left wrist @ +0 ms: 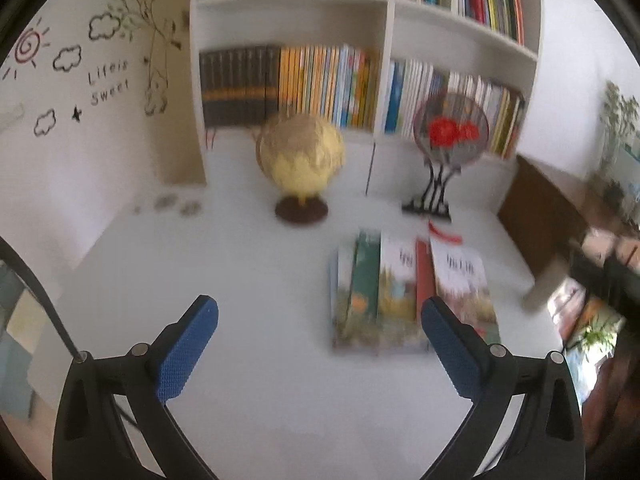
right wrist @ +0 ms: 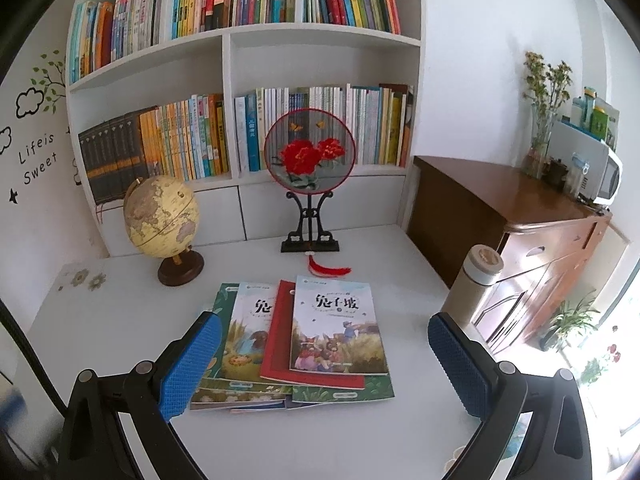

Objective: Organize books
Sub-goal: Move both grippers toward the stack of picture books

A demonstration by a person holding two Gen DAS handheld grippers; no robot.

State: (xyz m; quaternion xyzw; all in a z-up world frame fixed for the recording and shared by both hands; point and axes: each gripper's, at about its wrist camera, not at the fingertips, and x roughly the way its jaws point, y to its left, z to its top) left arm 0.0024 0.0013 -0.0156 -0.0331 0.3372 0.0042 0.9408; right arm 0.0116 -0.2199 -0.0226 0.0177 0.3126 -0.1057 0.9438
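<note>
Several thin picture books [right wrist: 304,340] lie fanned in an untidy pile on the white desk [right wrist: 120,320]; the top one shows rabbits in a field, with a red book under it. In the blurred left wrist view the same pile [left wrist: 400,292] lies ahead and to the right. My left gripper [left wrist: 320,320] hangs open over bare desk, left of the pile, its right finger overlapping the pile's near corner in the picture. My right gripper [right wrist: 324,336] is open above the pile, its blue pads [right wrist: 192,364] apart on either side, nothing held.
A globe [right wrist: 162,216] and a round embroidered fan on a black stand [right wrist: 310,152] sit at the back of the desk, a red tassel [right wrist: 328,270] in front. Filled bookshelves [right wrist: 240,80] rise behind. A beige flask [right wrist: 472,288] stands at the desk's right edge, beside a brown cabinet [right wrist: 500,220].
</note>
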